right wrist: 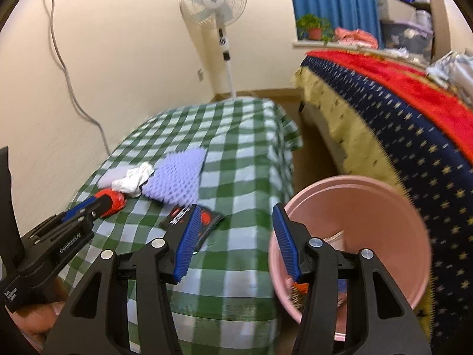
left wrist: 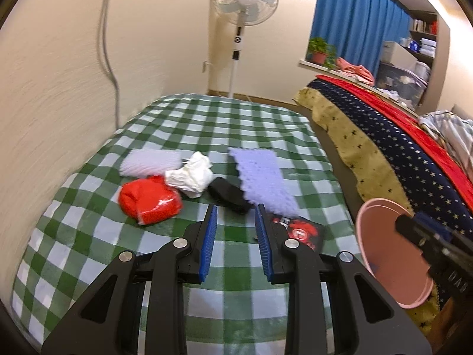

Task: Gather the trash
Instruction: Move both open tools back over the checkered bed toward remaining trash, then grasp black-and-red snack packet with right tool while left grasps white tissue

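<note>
Trash lies on the green checked table (left wrist: 183, 124): a red bag (left wrist: 149, 199), crumpled white paper (left wrist: 190, 176), a white foam net (left wrist: 150, 162), a purple foam sheet (left wrist: 264, 182), a black scrap (left wrist: 227, 196) and a red-black wrapper (left wrist: 301, 232). My left gripper (left wrist: 236, 210) is open and empty just short of the black scrap. My right gripper (right wrist: 235, 207) is open and empty, between the wrapper (right wrist: 204, 222) and the pink bin (right wrist: 354, 236). The bin holds some scraps. The left gripper (right wrist: 97, 201) also shows in the right wrist view.
A bed with a starred navy and red cover (right wrist: 399, 124) stands right of the table, with a floor gap between. A standing fan (left wrist: 244, 14) is at the far wall. A cable (left wrist: 109, 59) hangs down the left wall.
</note>
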The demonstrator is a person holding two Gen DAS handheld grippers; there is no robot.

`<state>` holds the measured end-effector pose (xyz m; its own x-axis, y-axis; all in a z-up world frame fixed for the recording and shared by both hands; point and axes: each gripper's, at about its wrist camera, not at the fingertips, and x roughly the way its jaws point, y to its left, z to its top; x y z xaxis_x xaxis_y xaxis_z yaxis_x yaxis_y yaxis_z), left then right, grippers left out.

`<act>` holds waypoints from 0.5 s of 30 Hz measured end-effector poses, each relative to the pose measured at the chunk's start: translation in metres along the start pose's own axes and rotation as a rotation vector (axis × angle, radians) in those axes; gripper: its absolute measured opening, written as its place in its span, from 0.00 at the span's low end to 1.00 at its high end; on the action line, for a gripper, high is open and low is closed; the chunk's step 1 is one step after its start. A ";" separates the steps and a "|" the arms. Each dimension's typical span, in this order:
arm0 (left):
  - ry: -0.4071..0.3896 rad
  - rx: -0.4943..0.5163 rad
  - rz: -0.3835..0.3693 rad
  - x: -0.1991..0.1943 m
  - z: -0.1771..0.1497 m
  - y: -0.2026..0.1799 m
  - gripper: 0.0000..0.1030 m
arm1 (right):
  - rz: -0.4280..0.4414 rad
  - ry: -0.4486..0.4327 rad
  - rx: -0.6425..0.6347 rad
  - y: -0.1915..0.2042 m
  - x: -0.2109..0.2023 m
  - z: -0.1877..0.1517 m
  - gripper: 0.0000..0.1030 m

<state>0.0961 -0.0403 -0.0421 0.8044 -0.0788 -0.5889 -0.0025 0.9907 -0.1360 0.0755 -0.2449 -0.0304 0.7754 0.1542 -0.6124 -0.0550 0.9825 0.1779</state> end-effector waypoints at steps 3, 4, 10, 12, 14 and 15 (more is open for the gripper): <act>-0.006 -0.001 0.022 0.004 0.001 0.005 0.26 | 0.032 0.044 0.022 0.005 0.019 -0.004 0.47; -0.007 -0.002 0.028 0.006 0.001 0.006 0.26 | 0.043 0.059 0.030 0.007 0.025 -0.006 0.47; -0.002 -0.018 0.061 0.016 0.004 0.017 0.26 | 0.086 0.123 0.088 0.012 0.056 -0.011 0.45; -0.002 -0.026 0.074 0.020 0.005 0.022 0.26 | 0.085 0.150 0.100 0.013 0.066 -0.013 0.43; -0.006 -0.035 0.086 0.023 0.006 0.026 0.26 | 0.076 0.179 0.112 0.013 0.077 -0.015 0.41; -0.006 -0.039 0.093 0.025 0.007 0.029 0.26 | 0.079 0.188 0.123 0.012 0.081 -0.016 0.40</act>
<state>0.1206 -0.0132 -0.0554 0.8030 0.0137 -0.5958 -0.0998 0.9887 -0.1119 0.1276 -0.2190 -0.0909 0.6403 0.2584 -0.7234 -0.0253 0.9483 0.3163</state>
